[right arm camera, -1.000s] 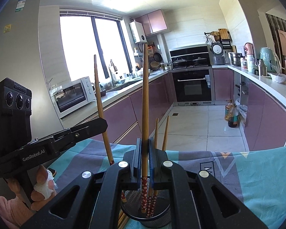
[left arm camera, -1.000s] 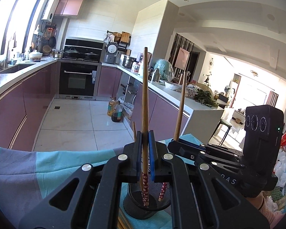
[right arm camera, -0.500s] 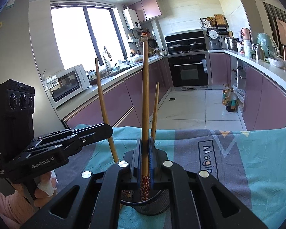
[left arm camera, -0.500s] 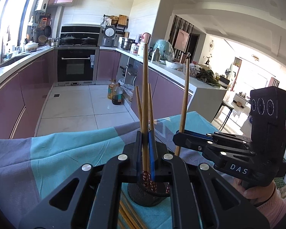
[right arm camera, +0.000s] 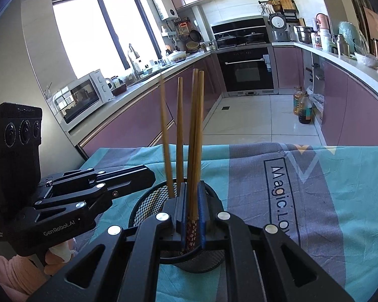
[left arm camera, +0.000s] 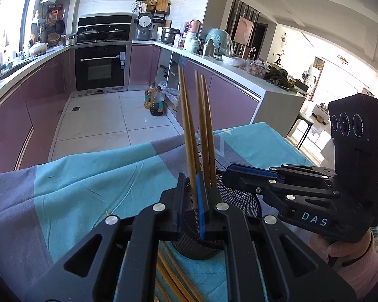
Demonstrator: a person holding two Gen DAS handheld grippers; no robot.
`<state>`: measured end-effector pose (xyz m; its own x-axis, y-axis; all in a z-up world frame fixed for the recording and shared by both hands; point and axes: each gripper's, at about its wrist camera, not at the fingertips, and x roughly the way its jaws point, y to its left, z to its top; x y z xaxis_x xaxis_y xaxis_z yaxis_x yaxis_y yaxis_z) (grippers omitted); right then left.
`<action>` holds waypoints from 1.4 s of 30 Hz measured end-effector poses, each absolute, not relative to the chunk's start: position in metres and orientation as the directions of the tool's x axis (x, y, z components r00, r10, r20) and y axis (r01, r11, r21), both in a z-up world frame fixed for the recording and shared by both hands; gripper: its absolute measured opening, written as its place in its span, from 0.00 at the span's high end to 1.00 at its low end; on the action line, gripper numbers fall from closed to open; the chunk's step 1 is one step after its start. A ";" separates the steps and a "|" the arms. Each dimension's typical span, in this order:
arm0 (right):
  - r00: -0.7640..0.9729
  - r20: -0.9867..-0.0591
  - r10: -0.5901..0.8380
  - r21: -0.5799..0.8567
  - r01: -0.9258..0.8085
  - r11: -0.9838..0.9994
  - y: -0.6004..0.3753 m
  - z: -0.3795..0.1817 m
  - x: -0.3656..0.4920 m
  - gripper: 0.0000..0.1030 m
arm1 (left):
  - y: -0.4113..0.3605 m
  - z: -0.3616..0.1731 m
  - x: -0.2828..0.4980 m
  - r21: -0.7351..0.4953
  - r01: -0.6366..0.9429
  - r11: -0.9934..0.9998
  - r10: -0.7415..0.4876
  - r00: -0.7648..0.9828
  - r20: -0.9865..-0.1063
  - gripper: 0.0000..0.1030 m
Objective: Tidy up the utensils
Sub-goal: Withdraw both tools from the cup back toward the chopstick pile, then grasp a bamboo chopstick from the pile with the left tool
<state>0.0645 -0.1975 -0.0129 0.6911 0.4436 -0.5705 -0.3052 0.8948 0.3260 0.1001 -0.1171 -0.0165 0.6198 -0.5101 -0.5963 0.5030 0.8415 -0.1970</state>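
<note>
The mesh cup (right arm camera: 148, 201) stands on the cloth (right arm camera: 327, 201), directly ahead of both grippers. Four chopsticks (right arm camera: 179, 136) stand in or over it, tips down. The right gripper (right arm camera: 192, 216) is nearly closed on one chopstick at its patterned end, which sits inside the cup rim. The left gripper (left arm camera: 194, 201), coming in from 9 o'clock in the right view, has its jaws narrow around another stick; whether the pads still press it I cannot tell. More loose chopsticks (left arm camera: 174, 271) lie on the cloth at 6 o'clock of the cup, under the left gripper. Judgement: the task is part done; both sticks remain to be released, and the loose ones remain to be collected.
</note>
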 end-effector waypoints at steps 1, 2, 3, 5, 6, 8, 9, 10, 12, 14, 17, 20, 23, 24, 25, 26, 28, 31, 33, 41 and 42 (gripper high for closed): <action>0.692 -0.568 0.445 0.328 -0.306 0.894 -0.197 -0.012 0.064 0.91 | -0.116 -0.016 0.099 -0.197 0.502 0.842 -0.509 0.620 -0.597 0.90; 0.693 -0.565 0.447 0.329 -0.307 0.893 -0.197 -0.012 0.063 0.89 | -0.115 -0.015 0.098 -0.196 0.499 0.844 -0.506 0.624 -0.595 0.88; 0.694 -0.562 0.450 0.331 -0.310 0.891 -0.197 -0.010 0.061 0.87 | -0.114 -0.014 0.098 -0.196 0.496 0.846 -0.505 0.628 -0.592 0.88; 0.699 -0.552 0.454 0.329 -0.317 0.889 -0.197 -0.007 0.058 0.86 | -0.109 -0.011 0.090 -0.201 0.489 0.849 -0.506 0.641 -0.578 0.86; 0.701 -0.545 0.460 0.330 -0.324 0.886 -0.196 -0.005 0.055 0.84 | -0.105 -0.007 0.087 -0.200 0.483 0.852 -0.503 0.652 -0.567 0.85; 0.707 -0.530 0.468 0.327 -0.339 0.882 -0.196 -0.001 0.048 0.81 | -0.095 0.000 0.079 -0.193 0.477 0.858 -0.498 0.675 -0.544 0.77; 0.709 -0.521 0.475 0.325 -0.349 0.879 -0.195 0.002 0.044 0.80 | -0.089 0.003 0.074 -0.188 0.473 0.861 -0.494 0.687 -0.532 0.76; 0.710 -0.514 0.482 0.324 -0.359 0.875 -0.194 0.004 0.041 0.77 | -0.085 0.006 0.069 -0.181 0.471 0.864 -0.490 0.697 -0.523 0.75; 0.711 -0.499 0.496 0.318 -0.383 0.868 -0.192 0.009 0.031 0.73 | -0.073 0.011 0.056 -0.161 0.469 0.868 -0.481 0.716 -0.506 0.71; 0.707 -0.488 0.512 0.310 -0.408 0.859 -0.188 0.012 0.022 0.72 | -0.063 0.012 0.044 -0.130 0.455 0.881 -0.453 0.734 -0.506 0.69; 0.691 -0.481 0.539 0.301 -0.447 0.842 -0.181 0.014 0.008 0.71 | -0.042 0.005 0.032 -0.087 0.435 0.896 -0.411 0.741 -0.531 0.67; 0.666 -0.491 0.562 0.293 -0.481 0.826 -0.172 0.011 -0.004 0.71 | -0.026 -0.011 0.020 -0.066 0.423 0.904 -0.380 0.723 -0.577 0.66; 0.637 -0.518 0.571 0.285 -0.501 0.817 -0.161 0.002 -0.011 0.70 | -0.014 -0.035 0.012 -0.061 0.399 0.915 -0.346 0.699 -0.627 0.65; 0.622 -0.533 0.573 0.287 -0.504 0.815 -0.156 -0.005 -0.012 0.70 | -0.013 -0.045 0.011 -0.069 0.392 0.917 -0.341 0.684 -0.645 0.65; 0.608 -0.547 0.576 0.294 -0.504 0.812 -0.153 -0.012 -0.012 0.70 | -0.010 -0.054 0.011 -0.084 0.385 0.919 -0.339 0.663 -0.667 0.65; 0.595 -0.558 0.578 0.302 -0.504 0.809 -0.150 -0.018 -0.012 0.70 | -0.007 -0.063 0.010 -0.096 0.381 0.919 -0.340 0.648 -0.681 0.65; 0.569 -0.593 0.569 0.310 -0.491 0.814 -0.143 -0.034 -0.011 0.70 | -0.005 -0.078 0.008 -0.103 0.372 0.923 -0.330 0.623 -0.709 0.65; 0.537 -0.627 0.564 0.328 -0.476 0.816 -0.137 -0.052 -0.011 0.70 | -0.006 -0.095 0.002 -0.107 0.367 0.924 -0.321 0.592 -0.740 0.65; 0.534 -0.651 0.540 0.311 -0.461 0.831 -0.134 -0.061 -0.011 0.70 | -0.012 -0.104 -0.001 -0.101 0.371 0.923 -0.313 0.574 -0.756 0.65; 0.518 -0.692 0.504 0.294 -0.435 0.851 -0.125 -0.077 -0.007 0.70 | -0.027 -0.113 -0.006 -0.035 0.361 0.932 -0.250 0.569 -0.784 0.78; 0.515 -0.695 0.502 0.295 -0.432 0.852 -0.123 -0.079 -0.006 0.70 | -0.026 -0.113 -0.005 -0.043 0.356 0.934 -0.252 0.568 -0.784 0.80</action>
<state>-0.0056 -0.1230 -0.0788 0.5150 0.5019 -0.6949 -0.4322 0.8521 0.2950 -0.0051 -0.0259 -0.1134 0.5679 -0.2522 -0.7835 0.3558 0.9336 -0.0426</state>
